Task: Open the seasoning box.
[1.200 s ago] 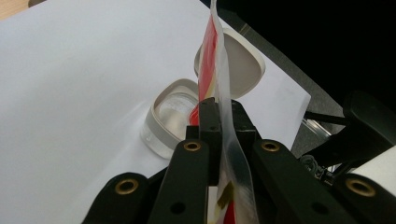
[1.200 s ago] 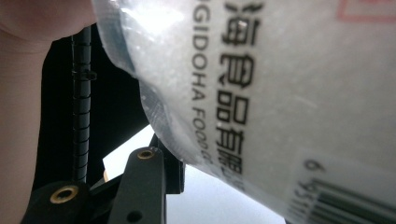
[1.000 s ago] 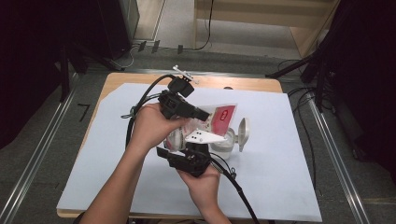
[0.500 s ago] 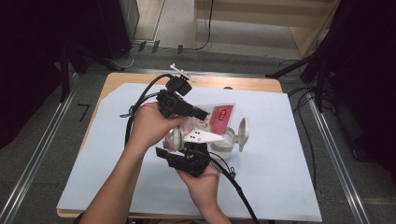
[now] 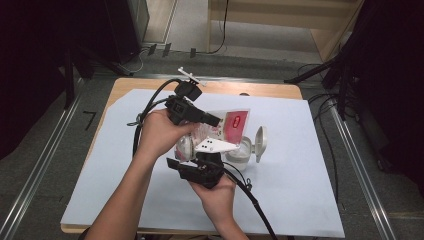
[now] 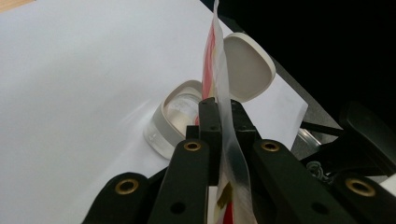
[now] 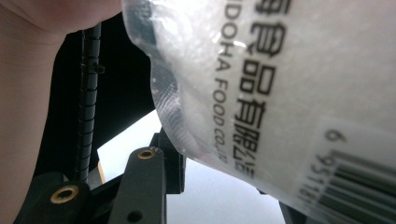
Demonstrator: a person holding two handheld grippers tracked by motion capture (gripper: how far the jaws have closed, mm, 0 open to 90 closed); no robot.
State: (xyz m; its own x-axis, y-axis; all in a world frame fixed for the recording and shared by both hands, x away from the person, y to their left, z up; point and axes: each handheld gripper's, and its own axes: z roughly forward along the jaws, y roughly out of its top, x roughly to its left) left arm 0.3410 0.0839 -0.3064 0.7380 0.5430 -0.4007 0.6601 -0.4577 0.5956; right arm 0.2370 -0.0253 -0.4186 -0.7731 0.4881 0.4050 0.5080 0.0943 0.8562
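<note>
While the person's two hands meet over the middle of the tabletop [image 5: 125,165], the right claw [image 5: 212,150] sits nearest, low in the high view, with the lower part of a plastic pouch [image 5: 227,127] at its tips. Seen along the right claw's own black jaws, the pouch [image 7: 280,93] hangs directly in front and above, its clear film printed with black lettering and a barcode; one jaw rises beside the pouch's lower edge, but whether the pads press on it cannot be told. Just beyond and to the left, the left claw [image 5: 215,121] is clenched on the pouch, its jaws pinching the thin sealed edge [image 6: 229,140] between them, so that the film stands upright and runs on past the tips. Beyond the left claw's tips, and under the pouch, a round white container [image 6: 175,119] rests on the white sheet covering the tabletop, its hinged lid [image 6: 247,70] flipped open and standing up behind it. In the high view that container [image 5: 239,152] lies just right of both claws, lid [image 5: 260,143] farther right.
</note>
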